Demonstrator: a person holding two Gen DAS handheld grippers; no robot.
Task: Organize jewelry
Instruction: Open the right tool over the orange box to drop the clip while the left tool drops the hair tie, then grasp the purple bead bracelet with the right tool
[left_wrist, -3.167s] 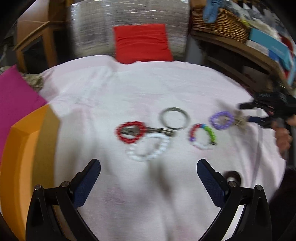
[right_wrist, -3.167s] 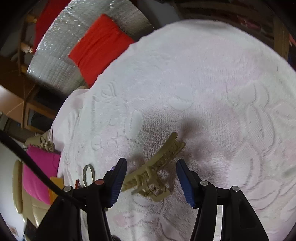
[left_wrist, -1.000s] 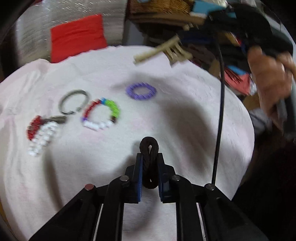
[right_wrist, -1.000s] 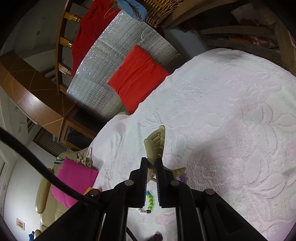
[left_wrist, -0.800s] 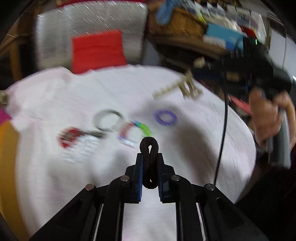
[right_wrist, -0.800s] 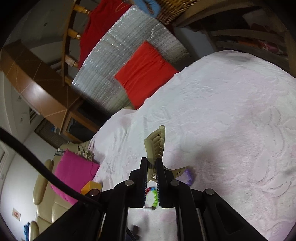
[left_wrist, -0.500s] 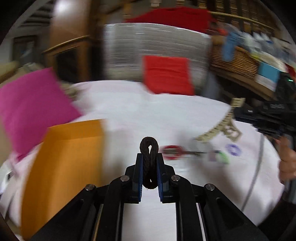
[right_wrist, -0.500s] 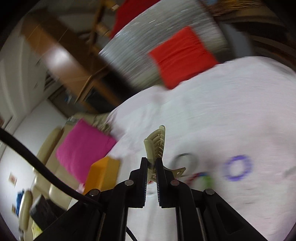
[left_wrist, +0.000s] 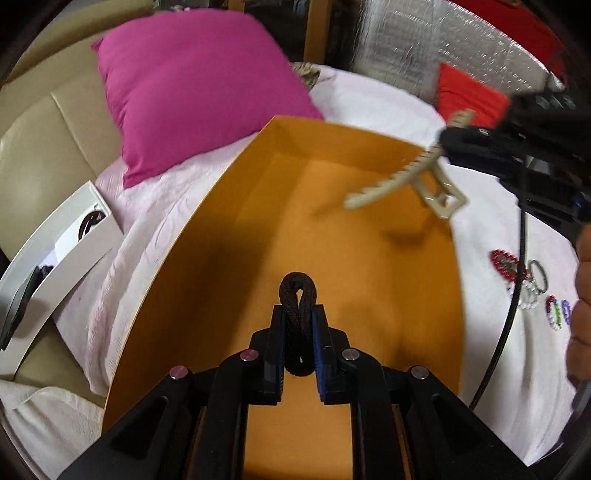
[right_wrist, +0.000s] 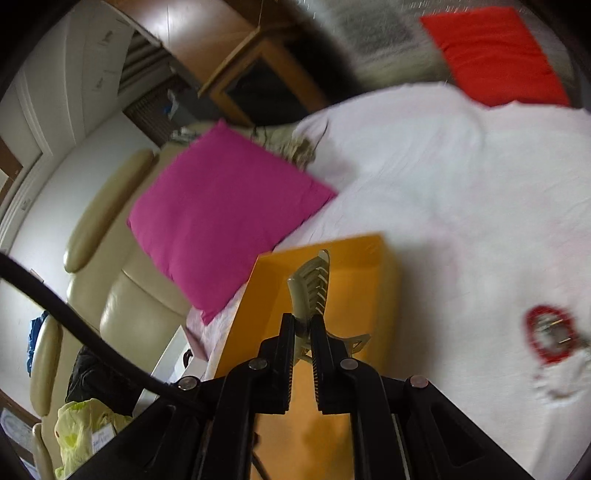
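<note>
Hovering above orange box (left_wrist: 207, 236) rim: hair tie (left_wrist: 297, 295), claw clip (left_wrist: 402, 181).

Bracelets (left_wrist: 532, 284) partly behind cable (left_wrist: 506, 317)

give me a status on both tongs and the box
Left tongs shut on black hair tie, over orange box. Right tongs shut on beige hair clip, above the box. Nothing blocking.

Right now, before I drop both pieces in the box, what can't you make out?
- Orange box near floor: left wrist view, hidden behind the left tongs.
- Bracelets: small, cut by cable and hand.
- Red bracelet: right wrist view, blurred.
- Hair clip hinge: covered by right tongs.
</note>
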